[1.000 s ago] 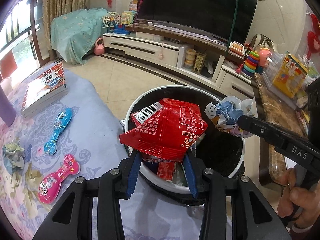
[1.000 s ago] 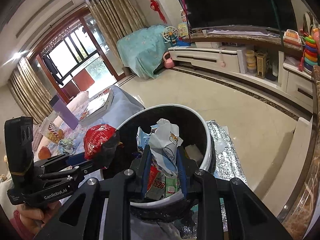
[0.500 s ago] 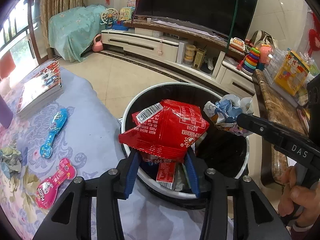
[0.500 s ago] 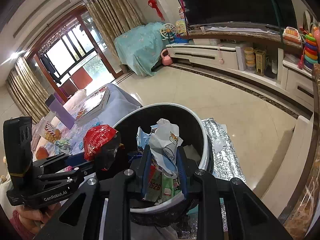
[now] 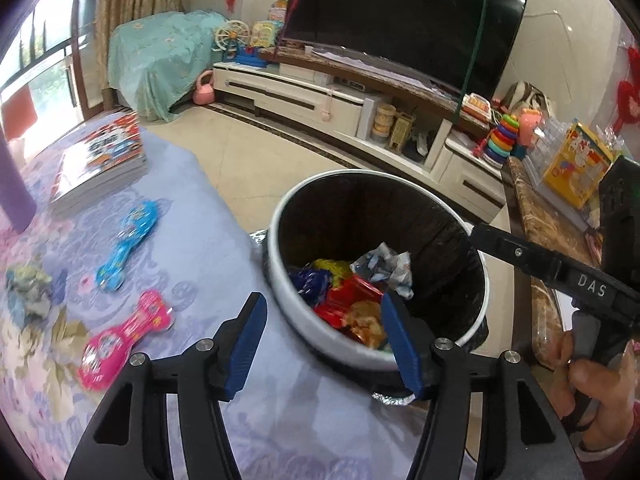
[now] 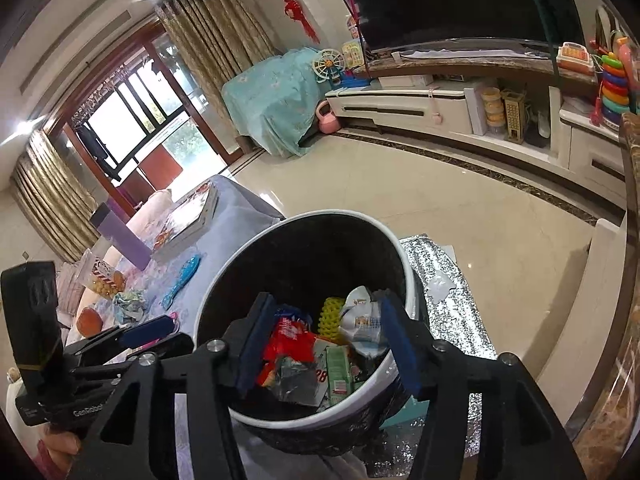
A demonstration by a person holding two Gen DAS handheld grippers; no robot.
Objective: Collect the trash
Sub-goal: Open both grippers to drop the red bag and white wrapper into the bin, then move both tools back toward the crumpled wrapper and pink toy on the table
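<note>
Both the left gripper (image 5: 322, 334) and right gripper (image 6: 326, 340), jaws just opening, gape empty over the trash bin (image 5: 280, 292), wrappers (image 5: 352, 300) lying inside.

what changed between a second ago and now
Both tongs have just opened and dropped their trash: the left tongs let go the red snack bag, the right tongs the crumpled white wrapper. Both now lie in the bin. The toys on the bedspread stayed.

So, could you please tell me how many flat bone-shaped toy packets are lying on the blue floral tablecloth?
2: a blue bone-shaped packet nearer the books, and a pink bone-shaped packet closer to the camera. Others may be hidden out of view.
</note>
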